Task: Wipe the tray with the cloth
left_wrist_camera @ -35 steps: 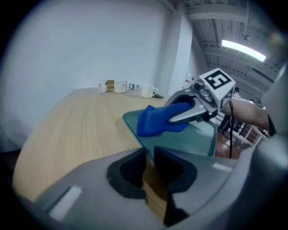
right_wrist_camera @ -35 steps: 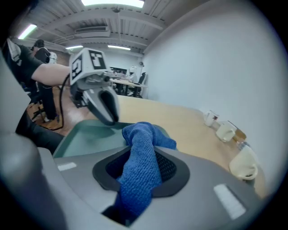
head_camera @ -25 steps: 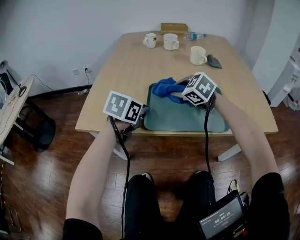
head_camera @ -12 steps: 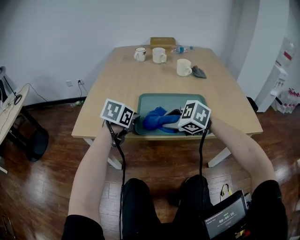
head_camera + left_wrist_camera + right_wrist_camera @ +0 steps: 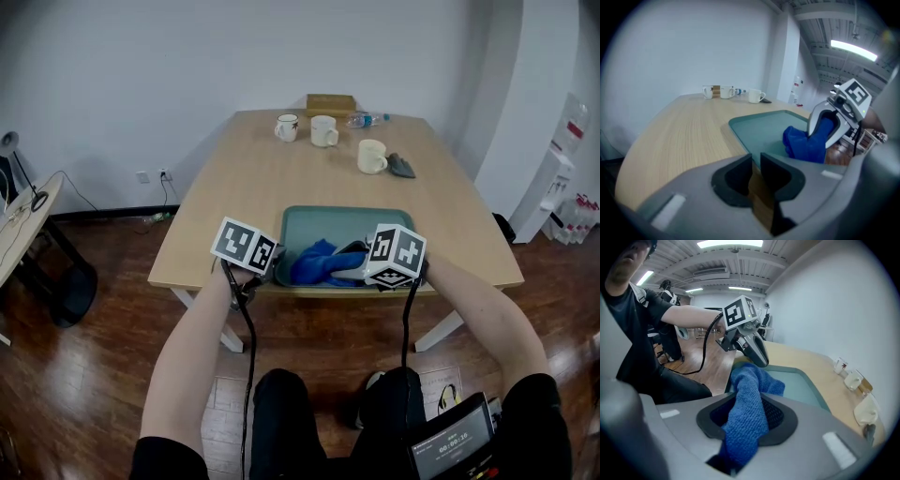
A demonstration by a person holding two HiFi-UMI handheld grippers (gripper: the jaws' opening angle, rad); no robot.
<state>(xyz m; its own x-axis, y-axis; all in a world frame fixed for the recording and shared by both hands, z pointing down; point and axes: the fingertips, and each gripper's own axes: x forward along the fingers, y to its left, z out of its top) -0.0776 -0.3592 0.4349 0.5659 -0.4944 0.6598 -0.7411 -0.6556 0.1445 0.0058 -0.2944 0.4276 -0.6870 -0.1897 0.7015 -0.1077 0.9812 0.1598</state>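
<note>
1. The right tool [image 5: 747,418] is clenched on the cloth [image 5: 754,380]. A thick fold of blue towelling fills the space between its jaws, and the rest spills forward toward the middle of the right gripper view.
2. The left tool [image 5: 756,171] has its jaws drawn almost together, with only a thin slit between them. It sits right at the near corner of the tray [image 5: 764,124] and appears to nip the rim there to steady it.
3. The cloth lies bunched on the tray at its near edge, in the lower middle of the head view. It looks soft, light and limp, so it should fold and drag rather than push. I judge a deep bite on a thick bunch to be the sound hold, with the loose part pressed flat for wiping.
4. The tray looks thin, stiff and smooth, and probably light enough to skid on the desk [image 5: 246,169]. Its rim is the place to hold it.
5. Three mugs [image 5: 372,156] stand well apart from the tray at the desk's far end, in the upper middle of the head view.
</note>
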